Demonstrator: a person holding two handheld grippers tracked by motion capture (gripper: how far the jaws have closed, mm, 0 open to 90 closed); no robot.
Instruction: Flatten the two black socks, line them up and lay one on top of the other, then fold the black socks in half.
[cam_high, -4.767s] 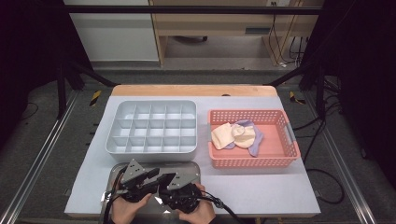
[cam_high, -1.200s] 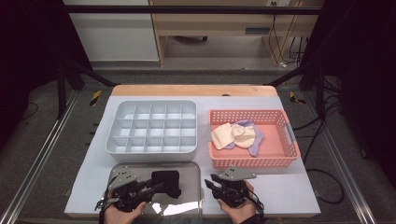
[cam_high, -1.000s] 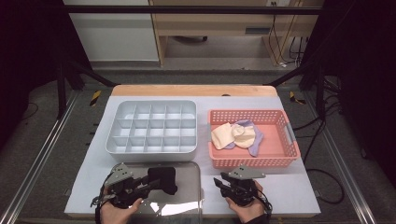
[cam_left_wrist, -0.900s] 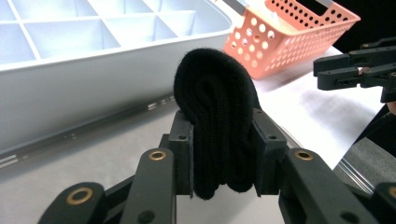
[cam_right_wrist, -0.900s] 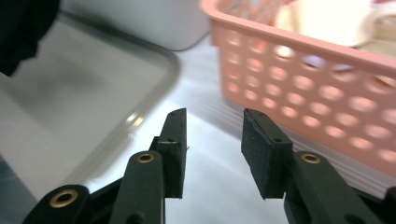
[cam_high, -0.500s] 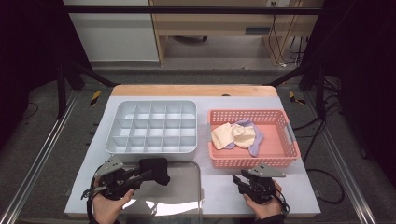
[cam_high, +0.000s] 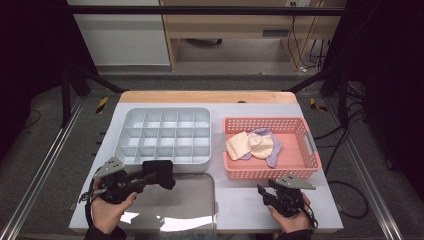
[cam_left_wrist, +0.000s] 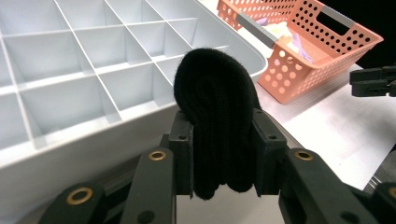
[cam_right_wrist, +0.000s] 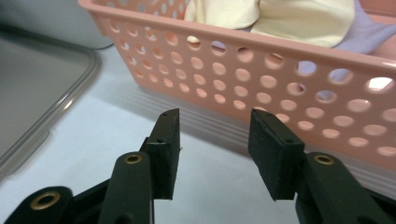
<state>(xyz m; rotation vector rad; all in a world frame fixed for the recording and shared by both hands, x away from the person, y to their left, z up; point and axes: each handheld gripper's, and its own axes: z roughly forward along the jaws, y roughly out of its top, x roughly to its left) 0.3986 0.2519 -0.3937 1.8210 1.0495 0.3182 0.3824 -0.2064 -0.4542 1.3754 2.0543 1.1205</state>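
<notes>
My left hand-held gripper was clenched on a black rolled sock. The two jaws pressed its sides, and the rounded end of the sock stood out past the tips. In the high view the left hand-held gripper held the sock just in front of the near wall of the grey divided tray, above the far edge of the clear lid that lay flat on the counter. From the left gripper view the sock was near the tray's front right corner, and the compartments that I could see behind it had nothing in them.

My right hand-held gripper was released. Its jaws had just been opening, and nothing was between them. It pointed at the perforated near wall of the pink basket, close to it but not touching, low over the white counter. In the high view the right hand-held gripper was in front of the basket, well apart from my left one.

Inside the basket lay cream socks on a lilac sock. Through the holes of the wall I could also see the cream cloth and the lilac one.
</notes>
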